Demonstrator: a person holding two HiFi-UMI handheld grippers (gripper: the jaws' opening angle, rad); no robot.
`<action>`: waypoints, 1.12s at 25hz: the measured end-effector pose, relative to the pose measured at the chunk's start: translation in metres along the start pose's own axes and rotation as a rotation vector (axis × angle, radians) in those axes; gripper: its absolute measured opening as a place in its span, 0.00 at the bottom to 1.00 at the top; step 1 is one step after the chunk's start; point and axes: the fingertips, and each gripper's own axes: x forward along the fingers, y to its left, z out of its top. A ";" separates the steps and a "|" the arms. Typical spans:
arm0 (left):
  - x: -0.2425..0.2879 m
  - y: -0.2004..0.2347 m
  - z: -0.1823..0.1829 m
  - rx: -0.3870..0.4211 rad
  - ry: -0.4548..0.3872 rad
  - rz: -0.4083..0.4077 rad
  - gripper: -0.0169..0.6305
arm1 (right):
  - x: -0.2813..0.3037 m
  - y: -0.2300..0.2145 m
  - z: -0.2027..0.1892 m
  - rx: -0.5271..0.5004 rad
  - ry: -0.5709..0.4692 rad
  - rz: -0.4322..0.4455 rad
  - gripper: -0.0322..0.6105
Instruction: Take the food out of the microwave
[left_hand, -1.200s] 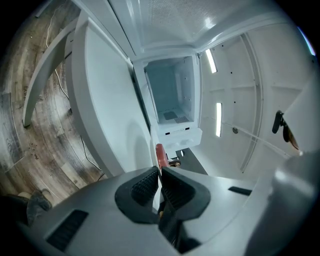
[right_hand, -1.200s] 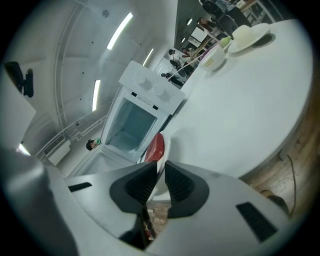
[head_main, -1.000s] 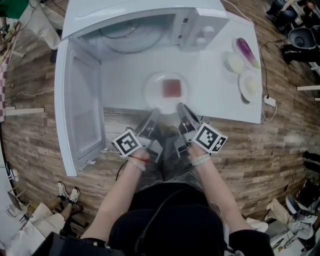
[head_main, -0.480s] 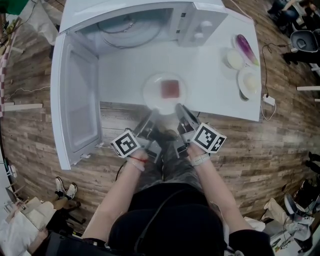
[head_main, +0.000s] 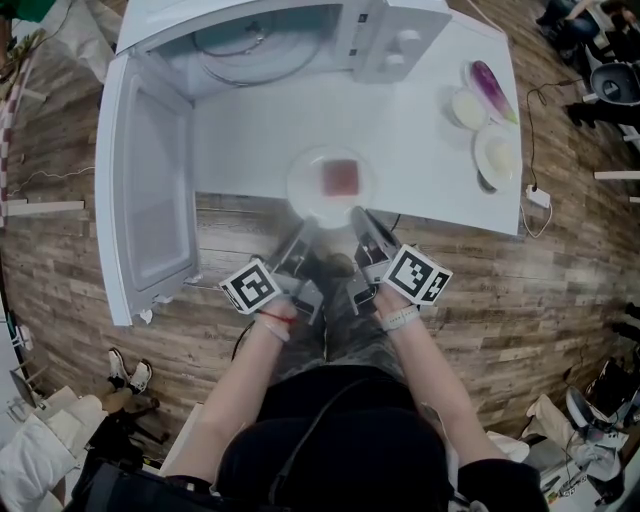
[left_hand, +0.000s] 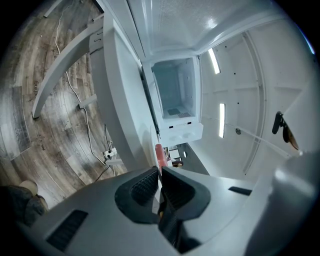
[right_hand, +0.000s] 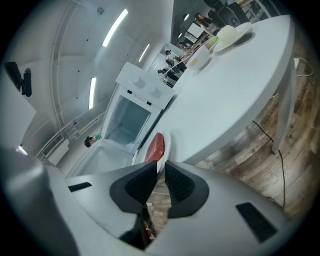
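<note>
1. White plate (head_main: 312, 200) bearing a red slab of food (head_main: 342, 178) sits outside the microwave (head_main: 300, 40), at the near edge of the table (head_main: 430, 190), with its near rim overhanging.
2. Left gripper (head_main: 303, 232) is clamped on the plate's near-left rim; right gripper (head_main: 358, 218) is clamped on the near-right rim.
3. Handling, as judged: plate stiff, smooth and breakable; food soft and free to slide if tilted.
4. Recommended hold: rim only, at two spaced points, with the plate kept level.
5. Door (head_main: 150, 190) of the microwave stands open at far left.
</note>
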 end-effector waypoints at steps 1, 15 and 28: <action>-0.001 0.001 -0.001 -0.010 -0.001 0.005 0.06 | 0.000 -0.001 -0.001 0.002 0.000 0.000 0.15; 0.004 0.003 -0.003 -0.082 -0.026 -0.010 0.06 | 0.002 -0.008 -0.003 0.009 -0.002 -0.010 0.15; 0.013 0.003 0.006 -0.160 -0.057 -0.022 0.06 | 0.006 -0.008 -0.002 0.023 -0.029 -0.001 0.15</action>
